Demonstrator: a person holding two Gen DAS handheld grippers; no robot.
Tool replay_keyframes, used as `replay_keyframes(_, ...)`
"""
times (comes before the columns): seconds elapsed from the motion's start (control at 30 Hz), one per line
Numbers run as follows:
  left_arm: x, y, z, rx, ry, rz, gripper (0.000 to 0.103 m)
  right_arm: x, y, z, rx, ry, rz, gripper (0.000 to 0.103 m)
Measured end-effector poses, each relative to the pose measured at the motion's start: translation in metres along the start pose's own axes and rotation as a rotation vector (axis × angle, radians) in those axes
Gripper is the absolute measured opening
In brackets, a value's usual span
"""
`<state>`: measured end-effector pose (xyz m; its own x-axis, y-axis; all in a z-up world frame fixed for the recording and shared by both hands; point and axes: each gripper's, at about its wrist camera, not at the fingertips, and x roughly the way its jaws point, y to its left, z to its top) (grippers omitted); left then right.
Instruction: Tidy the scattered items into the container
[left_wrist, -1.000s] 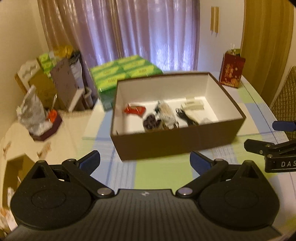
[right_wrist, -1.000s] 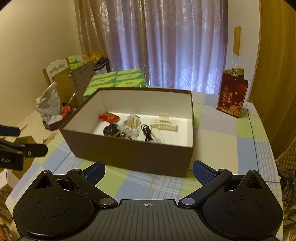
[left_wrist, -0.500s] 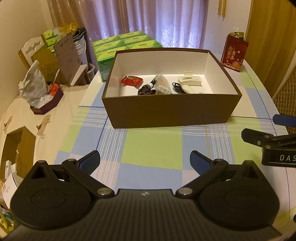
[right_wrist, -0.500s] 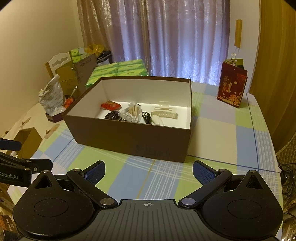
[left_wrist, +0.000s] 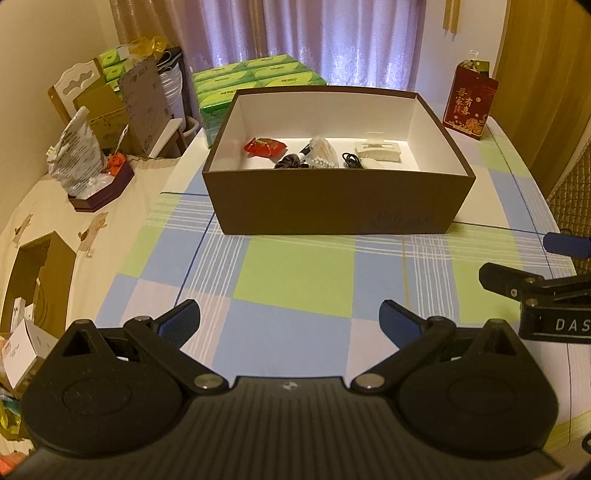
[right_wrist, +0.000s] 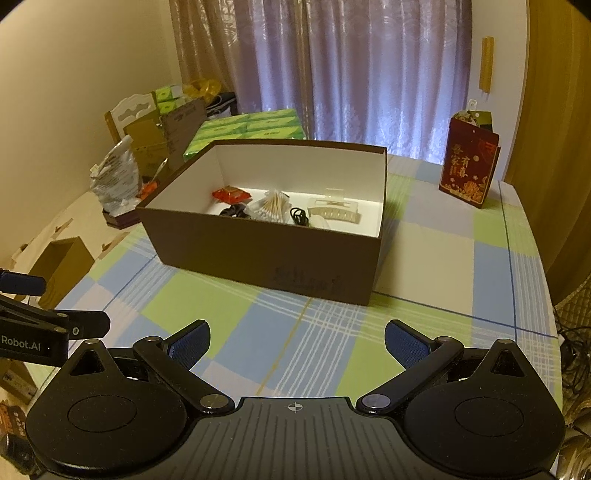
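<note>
**Box filled, both tongs empty and drawn back**

The brown box (left_wrist: 338, 206) sits in the upper middle of the left wrist view, open-topped on the checked tablecloth (left_wrist: 291, 284). Along its white floor lie a red packet (left_wrist: 264, 147), a dark scrunchie (left_wrist: 290, 161), a clear bag of cotton swabs (left_wrist: 322, 153), a coiled black cable (left_wrist: 351, 160) and a cream hair claw (left_wrist: 377, 152), close together in a row. No loose item shows on the cloth in front of the box in either view, so the tidying looks close to done, or done.

The left gripper (left_wrist: 290, 317) fills the lower part of its frame, jaws spread wide with nothing between them. The right gripper (right_wrist: 297, 341) is likewise spread and empty; its tips show at the right edge of the left view, well short of the box.

The step in hand appears to be a check and retreat. To do it well, sweep both cameras across the cloth edges and behind the box, which its walls hide. Keep the jaws spread and clear of the box rim so nothing gets nudged.

Farther out, a red gift bag (left_wrist: 470, 103) stands at upper right, green tissue packs (left_wrist: 258, 79) behind the box, and household clutter on the side surface at upper left; these seem outside the task.
</note>
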<state>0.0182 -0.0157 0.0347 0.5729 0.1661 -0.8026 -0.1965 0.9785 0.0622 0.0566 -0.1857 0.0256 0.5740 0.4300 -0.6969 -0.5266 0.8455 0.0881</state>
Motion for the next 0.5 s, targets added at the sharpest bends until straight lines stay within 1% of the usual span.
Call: replay_keyframes(0.5,-0.016,-0.015,-0.019,-0.028,-0.016,0.017,0.102,-0.023,-0.006,-0.014,-0.026,-0.021,0.022,0.103)
